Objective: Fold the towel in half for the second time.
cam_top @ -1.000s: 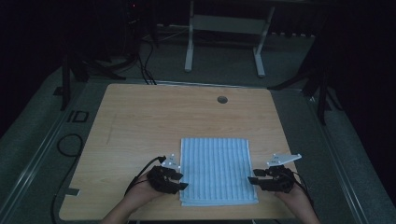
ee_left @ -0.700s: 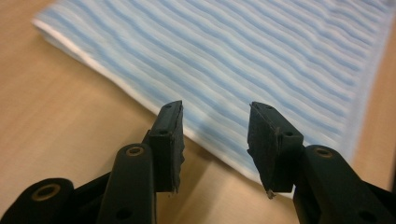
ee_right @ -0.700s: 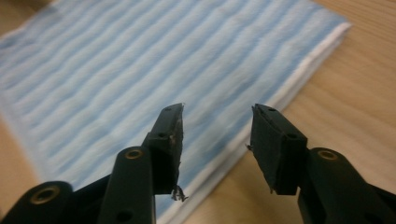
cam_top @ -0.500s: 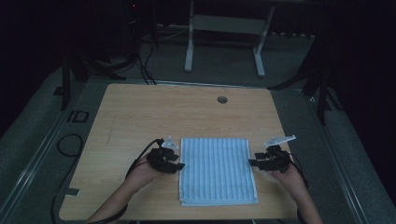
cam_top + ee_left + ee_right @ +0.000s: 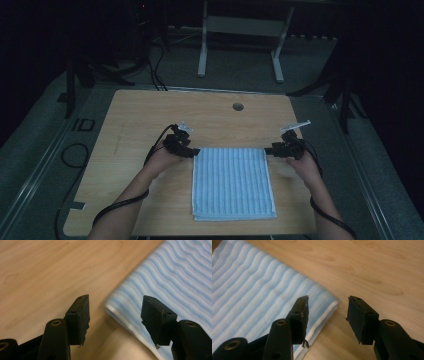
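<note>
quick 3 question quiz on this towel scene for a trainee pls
1. True or false: the left gripper is clamped on the folded blue striped towel.
2. Which towel corners are the two grippers at: A) the near ones B) the far ones C) one of each?
3. Fill in: in the right gripper view, the towel's corner lies between the open jaws of the right gripper, and the towel rests on the wooden ____.

Key: 1 false, its jaws stand open astride the corner. 2 B. 3 table.
</note>
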The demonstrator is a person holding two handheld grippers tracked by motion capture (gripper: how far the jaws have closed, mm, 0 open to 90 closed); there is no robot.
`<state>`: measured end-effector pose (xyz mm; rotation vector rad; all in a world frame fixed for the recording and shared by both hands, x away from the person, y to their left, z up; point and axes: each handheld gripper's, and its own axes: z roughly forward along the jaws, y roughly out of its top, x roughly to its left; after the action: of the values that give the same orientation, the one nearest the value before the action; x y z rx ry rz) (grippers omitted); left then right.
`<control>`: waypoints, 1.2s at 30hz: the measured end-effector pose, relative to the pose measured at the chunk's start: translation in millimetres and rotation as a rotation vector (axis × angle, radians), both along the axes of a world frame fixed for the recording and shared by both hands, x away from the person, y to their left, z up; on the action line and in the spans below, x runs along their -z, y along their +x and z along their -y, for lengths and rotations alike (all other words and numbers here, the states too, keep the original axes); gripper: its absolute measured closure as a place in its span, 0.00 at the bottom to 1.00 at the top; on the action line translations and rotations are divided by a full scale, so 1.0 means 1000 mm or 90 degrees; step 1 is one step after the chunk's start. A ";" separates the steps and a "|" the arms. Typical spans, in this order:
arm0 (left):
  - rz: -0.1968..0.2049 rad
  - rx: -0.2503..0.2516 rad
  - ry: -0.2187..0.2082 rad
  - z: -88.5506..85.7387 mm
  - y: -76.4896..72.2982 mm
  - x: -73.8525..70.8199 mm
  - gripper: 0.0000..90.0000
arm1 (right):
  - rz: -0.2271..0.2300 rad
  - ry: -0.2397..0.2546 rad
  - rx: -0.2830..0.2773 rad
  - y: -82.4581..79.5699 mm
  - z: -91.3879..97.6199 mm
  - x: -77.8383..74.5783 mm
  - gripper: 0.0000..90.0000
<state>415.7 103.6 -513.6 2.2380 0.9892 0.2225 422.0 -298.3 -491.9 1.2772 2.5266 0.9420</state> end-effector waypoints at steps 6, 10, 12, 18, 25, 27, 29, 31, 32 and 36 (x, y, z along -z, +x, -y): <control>-0.022 -0.007 -0.027 -0.001 0.017 0.008 0.45 | -0.019 0.016 0.023 0.016 0.000 0.004 0.56; -0.030 -0.001 -0.014 0.001 0.021 0.014 0.46 | -0.040 0.017 0.034 0.023 -0.003 0.015 0.57; -0.034 0.002 -0.009 0.002 0.022 0.016 0.47 | -0.051 0.023 0.035 0.024 -0.005 0.023 0.57; -0.039 0.021 0.014 0.007 0.023 0.021 0.55 | -0.055 -0.021 0.020 0.025 -0.019 0.035 0.65; -0.032 0.044 0.023 0.014 0.021 0.027 0.65 | -0.055 -0.055 0.005 0.024 -0.028 0.039 0.84; -0.037 0.056 0.016 0.015 0.021 0.028 0.72 | -0.059 -0.055 -0.001 0.024 -0.029 0.039 0.90; -0.039 0.064 0.013 0.017 0.021 0.028 0.87 | -0.056 -0.062 -0.004 0.023 -0.030 0.037 0.93; -0.034 0.058 0.006 0.017 0.021 0.025 0.96 | -0.053 -0.063 -0.001 0.024 -0.030 0.035 0.94; -0.030 0.054 0.007 0.017 0.022 0.024 0.97 | -0.052 -0.060 -0.001 0.025 -0.029 0.034 0.95; -0.014 0.035 -0.006 0.013 0.026 0.011 0.97 | -0.042 -0.046 0.005 0.030 -0.028 0.023 0.95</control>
<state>442.2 90.7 -524.6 2.2608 0.9372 0.1689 451.5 -269.9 -514.5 1.3166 2.5770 0.8133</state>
